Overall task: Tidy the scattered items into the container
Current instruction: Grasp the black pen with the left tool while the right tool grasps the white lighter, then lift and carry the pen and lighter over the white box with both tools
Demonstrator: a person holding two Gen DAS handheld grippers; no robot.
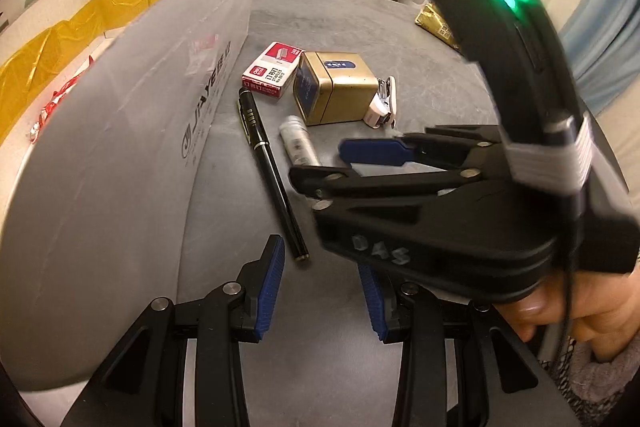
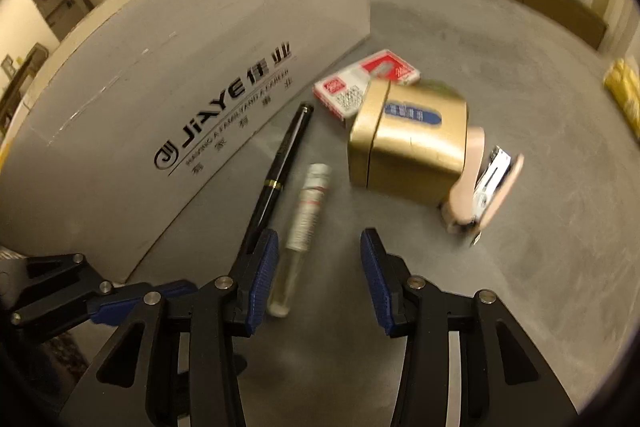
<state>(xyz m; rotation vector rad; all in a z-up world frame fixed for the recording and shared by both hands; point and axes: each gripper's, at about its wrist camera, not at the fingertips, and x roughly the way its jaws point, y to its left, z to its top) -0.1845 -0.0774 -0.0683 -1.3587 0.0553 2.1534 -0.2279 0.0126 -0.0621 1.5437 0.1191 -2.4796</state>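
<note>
Both grippers are held open and empty. The left gripper (image 1: 320,283) is seen with its fingers well apart above the grey surface (image 1: 420,39), close to the tip of a black pen (image 1: 266,163). The right gripper (image 2: 320,275) is likewise spread wide, with the clear end of a small tube (image 2: 304,223) lying between its fingers but not gripped.

Nothing can be said to be tidied yet. The pen, the tube, a red box of staples (image 1: 272,69), a gold tin (image 1: 332,87) and a stapler (image 2: 484,187) are all still on the surface, just beside the tall white cardboard box (image 2: 168,75) taken to be the container.

Several risks are judged from this. The tube is round and could be rolled aside if only one finger meets it first. The pen lies touching or almost touching the left finger of the right gripper, so it might be pinched along with the tube or pushed against the box wall. The two grippers are close together, and a collision could be caused by a careless reach. The box wall is high, so a low lift might knock an item against its rim.
</note>
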